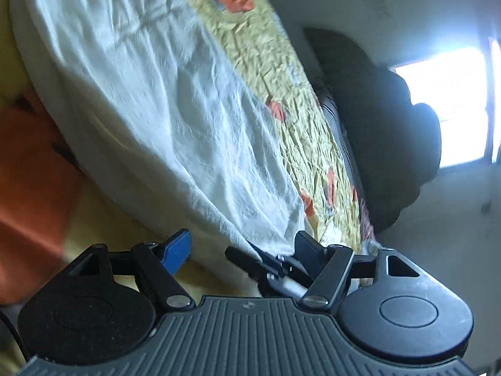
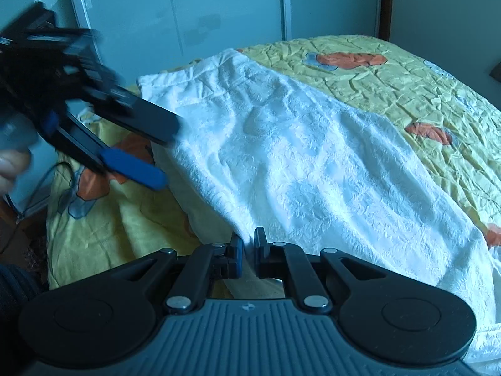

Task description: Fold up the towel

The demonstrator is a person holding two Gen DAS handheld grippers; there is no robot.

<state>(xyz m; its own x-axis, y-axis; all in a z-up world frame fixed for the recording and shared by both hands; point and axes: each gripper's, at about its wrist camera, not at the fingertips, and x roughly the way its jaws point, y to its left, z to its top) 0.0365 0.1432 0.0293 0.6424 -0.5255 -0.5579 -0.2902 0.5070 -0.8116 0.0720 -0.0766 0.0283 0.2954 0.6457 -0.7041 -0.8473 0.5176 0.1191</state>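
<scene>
A white textured towel (image 2: 297,156) lies spread on the bed, running from far left to near right. My right gripper (image 2: 249,247) is shut on the towel's near edge, with a pinch of cloth between its pads. My left gripper (image 2: 161,152), motion-blurred, comes in from the left with its black and blue fingers (image 2: 134,166) wide apart at the towel's left edge, not pressing on it. In the left wrist view the left gripper (image 1: 242,246) stands open over the towel (image 1: 150,100), whose corner reaches in between the fingers. The right gripper's (image 1: 266,266) black fingers show just below that corner.
A crinkled yellow bedspread (image 2: 407,84) with orange flowers covers the bed. Pale sliding wardrobe doors (image 2: 188,9) stand behind it. A hand (image 2: 11,163) holds the left gripper. A dark bulky shape (image 1: 385,131) sits before a bright window (image 1: 451,103). Cables lie on the floor (image 2: 18,219) at left.
</scene>
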